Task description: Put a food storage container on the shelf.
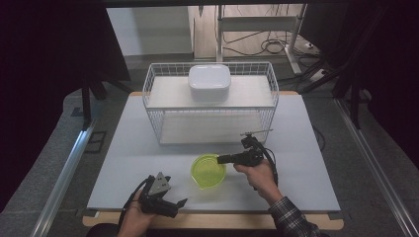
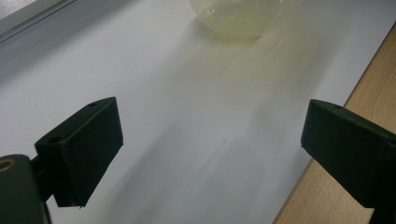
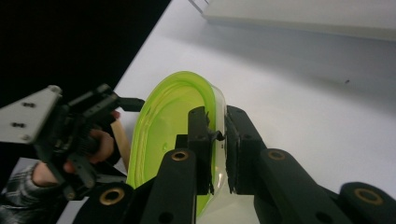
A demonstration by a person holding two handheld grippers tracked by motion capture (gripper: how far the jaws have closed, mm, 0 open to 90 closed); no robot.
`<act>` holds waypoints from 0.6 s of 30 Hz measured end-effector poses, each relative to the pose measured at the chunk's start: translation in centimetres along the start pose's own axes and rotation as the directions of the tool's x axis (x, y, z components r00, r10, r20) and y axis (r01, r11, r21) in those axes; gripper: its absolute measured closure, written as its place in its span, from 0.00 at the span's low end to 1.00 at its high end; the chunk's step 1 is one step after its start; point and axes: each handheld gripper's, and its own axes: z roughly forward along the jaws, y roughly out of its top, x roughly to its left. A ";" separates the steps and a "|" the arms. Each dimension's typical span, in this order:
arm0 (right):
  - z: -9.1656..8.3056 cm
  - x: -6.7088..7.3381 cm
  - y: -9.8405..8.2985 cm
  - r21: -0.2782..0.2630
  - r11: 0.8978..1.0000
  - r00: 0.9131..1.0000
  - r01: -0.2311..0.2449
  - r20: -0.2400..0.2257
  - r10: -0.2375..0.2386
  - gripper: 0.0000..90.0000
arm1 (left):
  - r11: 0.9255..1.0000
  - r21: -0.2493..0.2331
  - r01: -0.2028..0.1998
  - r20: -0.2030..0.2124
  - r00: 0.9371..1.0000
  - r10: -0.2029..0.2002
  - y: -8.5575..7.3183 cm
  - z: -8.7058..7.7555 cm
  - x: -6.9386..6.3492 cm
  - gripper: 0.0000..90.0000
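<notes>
The right hand-held gripper [image 3: 217, 140] clamps the rim of the lime-green bowl [image 1: 208, 171] on the bench [image 1: 296, 148] before the wire rack [image 1: 211, 106], grasp made, lift pending, while the left hand-held gripper [image 2: 210, 154] waits agape nearby.

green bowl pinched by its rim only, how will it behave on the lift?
The green bowl looks like thin translucent plastic, so probably light and empty. The right gripper clamps one wall at the rim, so it may hang tilted or pivot. The glossy surface suggests it could slip; the thin wall may flex slightly.
</notes>
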 end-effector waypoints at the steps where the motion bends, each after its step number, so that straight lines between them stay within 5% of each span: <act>1: -0.1 0.1 0.0 -0.005 1.000 1.000 0.000 -0.002 0.000 0.91 | 1.000 -0.002 0.001 -0.001 1.000 -0.001 0.0 0.0 0.0 0.06; 18: -2.4 1.8 1.1 -0.070 0.997 0.999 0.015 -0.032 -0.017 0.91 | 0.999 -0.029 0.031 0.002 1.000 -0.031 0.0 -0.3 0.3 0.06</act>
